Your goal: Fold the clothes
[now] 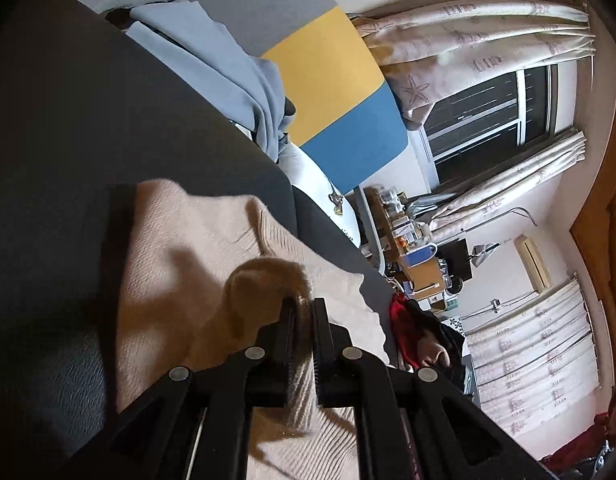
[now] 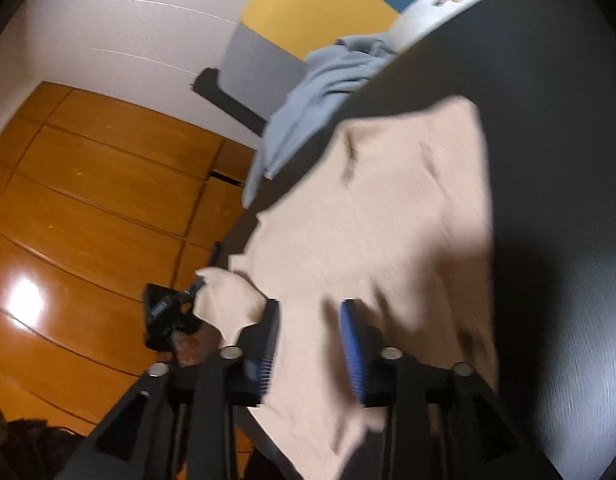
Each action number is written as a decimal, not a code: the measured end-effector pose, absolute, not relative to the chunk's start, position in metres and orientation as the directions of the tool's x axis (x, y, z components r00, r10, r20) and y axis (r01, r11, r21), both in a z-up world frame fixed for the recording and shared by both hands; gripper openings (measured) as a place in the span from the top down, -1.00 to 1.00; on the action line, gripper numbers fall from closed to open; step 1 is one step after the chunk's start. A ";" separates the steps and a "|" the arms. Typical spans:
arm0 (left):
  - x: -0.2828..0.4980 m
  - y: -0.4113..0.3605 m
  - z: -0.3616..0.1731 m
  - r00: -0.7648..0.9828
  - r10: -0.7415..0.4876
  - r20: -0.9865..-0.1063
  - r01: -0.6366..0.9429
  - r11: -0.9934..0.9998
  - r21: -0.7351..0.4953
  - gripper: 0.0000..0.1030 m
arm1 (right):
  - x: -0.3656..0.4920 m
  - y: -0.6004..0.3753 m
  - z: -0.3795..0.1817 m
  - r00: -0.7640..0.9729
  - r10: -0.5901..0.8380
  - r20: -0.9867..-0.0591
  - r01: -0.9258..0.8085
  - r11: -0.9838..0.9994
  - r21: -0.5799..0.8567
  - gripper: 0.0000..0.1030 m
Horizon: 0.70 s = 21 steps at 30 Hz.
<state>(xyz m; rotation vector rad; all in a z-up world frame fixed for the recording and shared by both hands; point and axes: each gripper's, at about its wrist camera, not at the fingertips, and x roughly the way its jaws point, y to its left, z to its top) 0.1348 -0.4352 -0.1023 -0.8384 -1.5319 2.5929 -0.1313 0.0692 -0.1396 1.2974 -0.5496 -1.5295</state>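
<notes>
home bedroom | curtains (image 1: 479,36) | window (image 1: 491,112) | wooden floor (image 2: 88,200)

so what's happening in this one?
A person with a handheld gripper in each hand is folding a beige knit sweater on a dark surface. The left gripper is shut on a bunched fold of the sweater. The right gripper is open, its blue-padded fingers straddling the fabric. A light blue garment lies crumpled at the far edge, untouched.
</notes>
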 end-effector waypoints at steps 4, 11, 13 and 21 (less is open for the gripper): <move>0.145 -0.426 -0.099 -0.848 0.273 -0.454 0.258 -0.535 -0.804 0.88 | -0.114 0.072 -0.162 0.102 -0.875 -0.473 0.373 -0.407 0.834 0.22; 0.157 -0.408 -0.100 -0.820 0.281 -0.499 0.277 -0.569 -0.775 0.88 | -0.086 0.055 -0.173 0.150 -0.889 -0.433 0.405 -0.344 0.847 0.22; 0.159 -0.404 -0.102 -0.811 0.288 -0.509 0.279 -0.576 -0.769 0.88 | -0.083 0.052 -0.176 0.140 -0.885 -0.445 0.412 -0.357 0.838 0.46; 0.161 -0.405 -0.082 -0.853 0.331 -0.403 0.181 -0.537 -0.824 0.88 | -0.092 0.021 -0.147 0.141 -0.938 -0.318 0.421 -0.234 0.877 0.81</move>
